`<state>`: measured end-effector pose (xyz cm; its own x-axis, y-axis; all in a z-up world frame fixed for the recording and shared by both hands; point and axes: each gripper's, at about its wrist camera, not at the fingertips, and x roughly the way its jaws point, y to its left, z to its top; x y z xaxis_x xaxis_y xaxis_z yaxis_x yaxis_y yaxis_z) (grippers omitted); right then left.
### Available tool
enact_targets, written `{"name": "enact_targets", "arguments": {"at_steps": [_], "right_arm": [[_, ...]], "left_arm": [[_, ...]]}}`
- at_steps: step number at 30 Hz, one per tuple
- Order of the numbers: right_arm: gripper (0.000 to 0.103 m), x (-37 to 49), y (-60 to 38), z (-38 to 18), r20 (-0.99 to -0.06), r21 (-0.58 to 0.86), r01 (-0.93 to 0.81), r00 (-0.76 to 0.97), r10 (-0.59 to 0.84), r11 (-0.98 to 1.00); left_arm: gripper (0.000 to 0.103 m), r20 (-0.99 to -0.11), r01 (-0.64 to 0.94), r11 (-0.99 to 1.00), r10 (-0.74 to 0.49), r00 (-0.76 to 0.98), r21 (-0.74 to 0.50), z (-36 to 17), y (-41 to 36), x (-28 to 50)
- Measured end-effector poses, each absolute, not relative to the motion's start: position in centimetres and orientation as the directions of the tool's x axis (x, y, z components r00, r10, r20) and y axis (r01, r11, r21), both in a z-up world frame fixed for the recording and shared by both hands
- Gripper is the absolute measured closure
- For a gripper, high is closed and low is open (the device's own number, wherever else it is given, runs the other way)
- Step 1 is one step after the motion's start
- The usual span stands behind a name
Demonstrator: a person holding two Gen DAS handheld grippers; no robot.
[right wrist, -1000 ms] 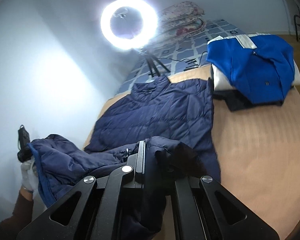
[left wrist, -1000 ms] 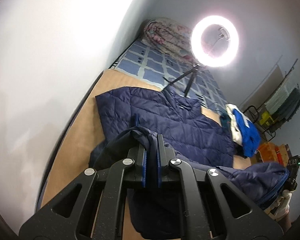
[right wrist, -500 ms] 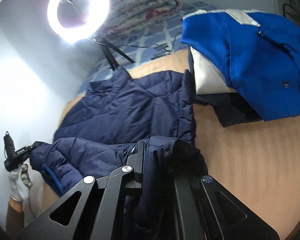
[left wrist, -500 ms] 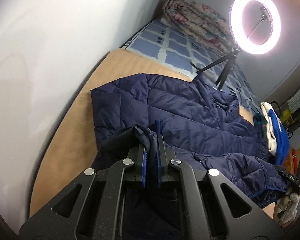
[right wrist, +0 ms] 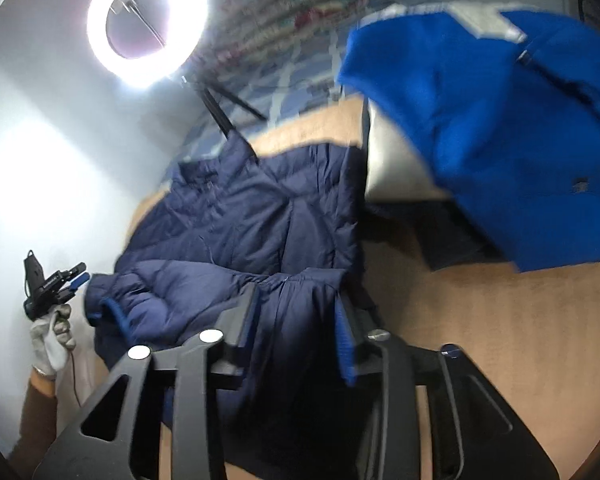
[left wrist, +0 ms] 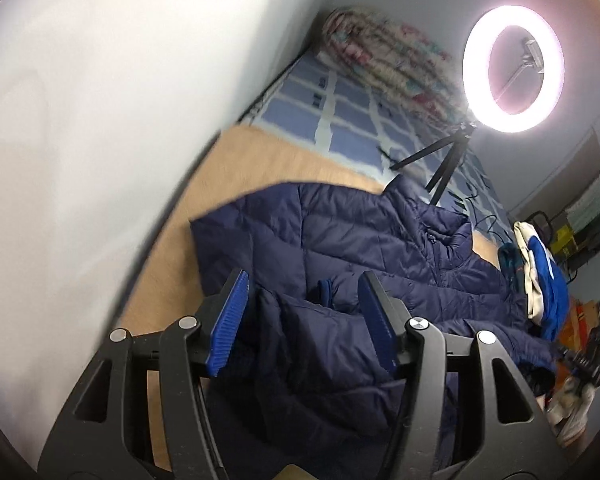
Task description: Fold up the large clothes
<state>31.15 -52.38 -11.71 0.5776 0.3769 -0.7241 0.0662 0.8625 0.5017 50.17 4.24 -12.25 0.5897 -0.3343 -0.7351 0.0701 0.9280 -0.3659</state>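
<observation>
Navy quilted jacket (left wrist: 364, 248): lies on the tan mat (left wrist: 236, 160) of a bed, collar toward the ring light (left wrist: 512, 68), lower part doubled up over the body.

Left hand-held gripper (left wrist: 304, 320): jaws have just been opening and now stand apart; the folded hem lies between the blue pads (left wrist: 230, 320), clear of them.

Right hand-held gripper (right wrist: 298, 320): jaws have likewise just been opening; fabric drapes between the fingers, pads not pressing on it.

Edges and room: a white wall (left wrist: 80, 140) runs close along the mat's left edge, leaving only a narrow tan strip beside the jacket. To the jacket's right, bare mat is open in the right wrist view. The jacket's right edge lies just beside a stack of folded clothes topped by a bright blue garment (right wrist: 500, 120).

View differences: only the left wrist view shows the room's far corner with a clothes rack (left wrist: 596, 204). Only the right wrist view shows the left gloved hand (right wrist: 52, 332) and its brown sleeve (right wrist: 36, 416).
</observation>
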Motion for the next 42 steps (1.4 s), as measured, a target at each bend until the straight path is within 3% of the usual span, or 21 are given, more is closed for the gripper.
{"name": "enact_targets", "arguments": {"at_steps": [6, 8, 13, 17, 30, 33, 35, 37, 42], "right_arm": [[0.069, 26.7, -52.0, -11.4, -0.713, 0.494, -0.020, 0.563, 0.418, 0.869], [0.081, 26.2, -50.8, -12.4, -0.729, 0.485, -0.054, 0.526, 0.438, 0.873], [0.081, 25.7, -47.7, -15.4, -0.773, 0.453, -0.119, 0.442, 0.456, 0.883], [0.081, 27.6, -46.3, -16.0, -0.778, 0.440, -0.142, 0.432, 0.456, 0.887], [0.080, 37.0, -48.6, -12.9, -0.667, 0.491, -0.049, 0.621, 0.412, 0.870], [0.070, 37.6, -48.8, -11.7, -0.671, 0.443, -0.041, 0.648, 0.362, 0.895], [0.054, 37.3, -49.1, -10.9, -0.663, 0.412, -0.045, 0.670, 0.333, 0.910], [0.046, 36.6, -49.6, -10.6, -0.656, 0.389, -0.047, 0.687, 0.312, 0.920], [0.046, 36.7, -49.4, -11.5, -0.660, 0.385, -0.101, 0.665, 0.350, 0.917]], "left_arm": [[0.045, -0.752, 0.115, 0.937, -0.333, 0.569, -0.329, -13.1, 5.9, 45.6], [0.045, -0.782, 0.128, 0.937, -0.341, 0.522, -0.324, -14.9, 5.7, 44.2], [0.045, -0.813, 0.149, 0.920, -0.390, 0.432, -0.362, -18.6, 4.1, 43.3], [0.045, -0.807, 0.157, 0.917, -0.398, 0.437, -0.367, -18.7, 2.5, 45.0], [0.045, -0.707, 0.121, 0.894, -0.418, 0.571, -0.432, -14.5, -0.1, 54.4], [0.045, -0.676, 0.121, 0.887, -0.421, 0.604, -0.445, -13.2, 0.7, 54.9], [0.045, -0.665, 0.124, 0.891, -0.412, 0.623, -0.436, -12.5, 1.4, 55.1], [0.045, -0.664, 0.123, 0.895, -0.404, 0.630, -0.428, -12.3, 1.9, 55.3], [0.045, -0.693, 0.232, 0.899, -0.435, 0.575, -0.371, -13.5, -0.1, 55.5]]}}
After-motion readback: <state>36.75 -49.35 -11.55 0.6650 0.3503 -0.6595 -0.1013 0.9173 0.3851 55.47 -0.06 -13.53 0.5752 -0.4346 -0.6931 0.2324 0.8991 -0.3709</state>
